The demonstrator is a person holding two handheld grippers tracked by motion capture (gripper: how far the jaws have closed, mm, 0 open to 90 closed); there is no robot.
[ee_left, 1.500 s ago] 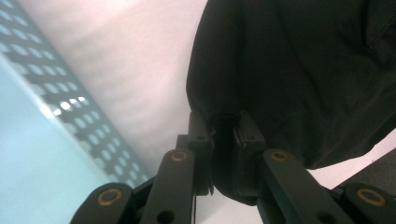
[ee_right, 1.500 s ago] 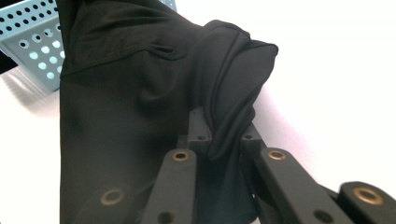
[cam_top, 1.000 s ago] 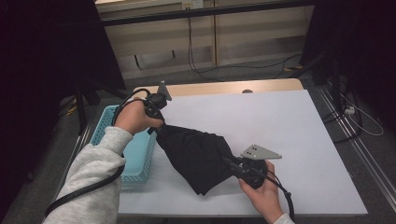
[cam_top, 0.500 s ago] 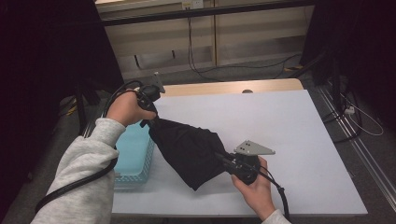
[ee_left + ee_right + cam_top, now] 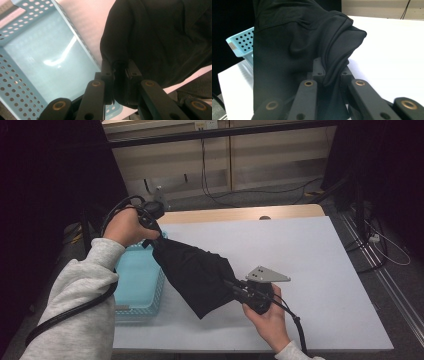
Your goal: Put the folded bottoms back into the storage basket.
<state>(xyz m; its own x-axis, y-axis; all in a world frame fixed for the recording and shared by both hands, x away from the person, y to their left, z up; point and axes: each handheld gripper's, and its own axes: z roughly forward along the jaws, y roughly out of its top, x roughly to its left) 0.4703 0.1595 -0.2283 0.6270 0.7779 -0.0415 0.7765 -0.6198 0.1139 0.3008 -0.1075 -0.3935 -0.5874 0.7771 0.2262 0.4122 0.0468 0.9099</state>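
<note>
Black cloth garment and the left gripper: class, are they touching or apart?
Touching. In the left gripper view, the left gripper has its jaws closed on a fold of the black cloth garment, which is pinched between the pads.

High overview; two close tool views, shared black cloth (image 5: 197, 275).

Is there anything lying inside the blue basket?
No, the blue basket shows a bare floor, and the black cloth hangs beside it.
</note>
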